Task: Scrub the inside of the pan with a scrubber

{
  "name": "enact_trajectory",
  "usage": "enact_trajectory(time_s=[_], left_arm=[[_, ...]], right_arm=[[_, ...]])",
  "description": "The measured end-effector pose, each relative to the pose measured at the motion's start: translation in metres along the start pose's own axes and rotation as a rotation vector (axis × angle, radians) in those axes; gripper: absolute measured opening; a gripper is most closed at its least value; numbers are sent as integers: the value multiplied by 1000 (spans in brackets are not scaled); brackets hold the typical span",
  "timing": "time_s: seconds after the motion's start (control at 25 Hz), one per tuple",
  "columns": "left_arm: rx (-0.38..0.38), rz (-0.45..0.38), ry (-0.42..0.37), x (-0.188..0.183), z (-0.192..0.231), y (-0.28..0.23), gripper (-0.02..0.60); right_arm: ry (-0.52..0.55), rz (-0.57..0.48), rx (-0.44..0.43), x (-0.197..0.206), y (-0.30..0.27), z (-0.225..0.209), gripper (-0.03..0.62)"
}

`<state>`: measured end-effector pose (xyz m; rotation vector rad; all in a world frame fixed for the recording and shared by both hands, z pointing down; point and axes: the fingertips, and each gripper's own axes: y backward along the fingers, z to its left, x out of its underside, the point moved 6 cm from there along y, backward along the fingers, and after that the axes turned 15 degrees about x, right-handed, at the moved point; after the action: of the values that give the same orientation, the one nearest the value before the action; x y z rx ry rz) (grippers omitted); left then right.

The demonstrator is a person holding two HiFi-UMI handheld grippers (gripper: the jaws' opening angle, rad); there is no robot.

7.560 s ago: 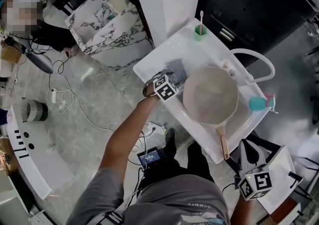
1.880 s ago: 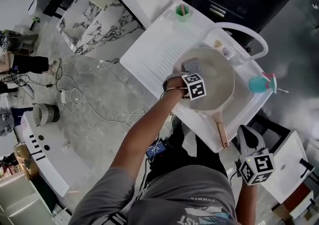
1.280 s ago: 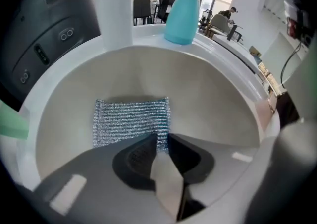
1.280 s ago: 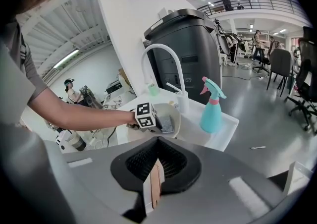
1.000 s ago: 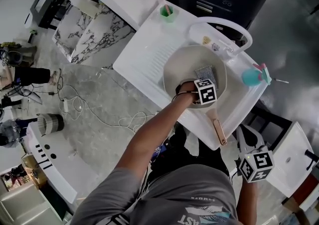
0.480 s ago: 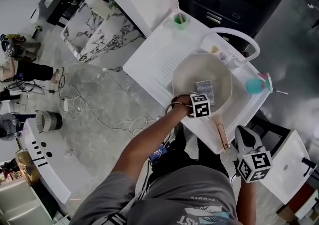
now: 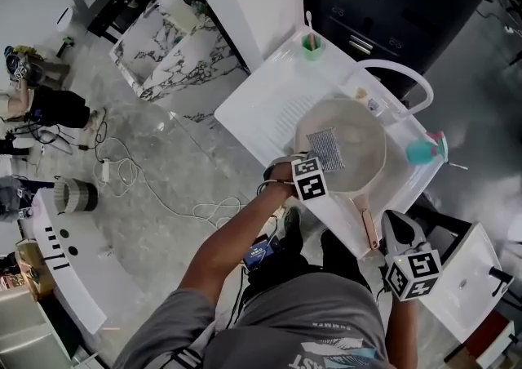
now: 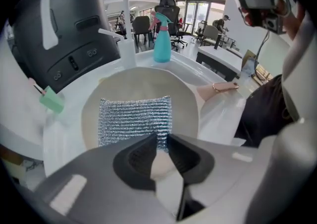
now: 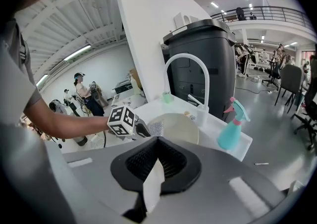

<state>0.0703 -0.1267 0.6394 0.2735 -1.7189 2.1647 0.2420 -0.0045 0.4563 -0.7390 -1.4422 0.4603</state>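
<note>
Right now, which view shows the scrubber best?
Left gripper view: the scrubber fills the centre, mesh clear, lying in the pan, near edge pinched in the left claw. Head view shows only a small grey square; right gripper view just a sliver.

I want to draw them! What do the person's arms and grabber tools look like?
The left gripper and right gripper are grey with black ribbed fingers. Each carries a white cube printed with black square markers. The person wears a grey short-sleeved T-shirt.
</note>
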Motion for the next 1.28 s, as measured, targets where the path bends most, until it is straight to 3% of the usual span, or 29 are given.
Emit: enact_trajectory(time_s=[0.28, 0.72, 1.28], left_arm=[[-87, -36, 90, 47, 17, 44, 72], [-156, -35, 243, 119, 50, 72, 74], [-197, -33, 373, 158, 85, 72, 77]], right_arm=[[28, -3, -9, -4, 3, 22, 2], [67, 11, -20, -4, 7, 46, 2], [89, 39, -24, 2, 5, 52, 2]])
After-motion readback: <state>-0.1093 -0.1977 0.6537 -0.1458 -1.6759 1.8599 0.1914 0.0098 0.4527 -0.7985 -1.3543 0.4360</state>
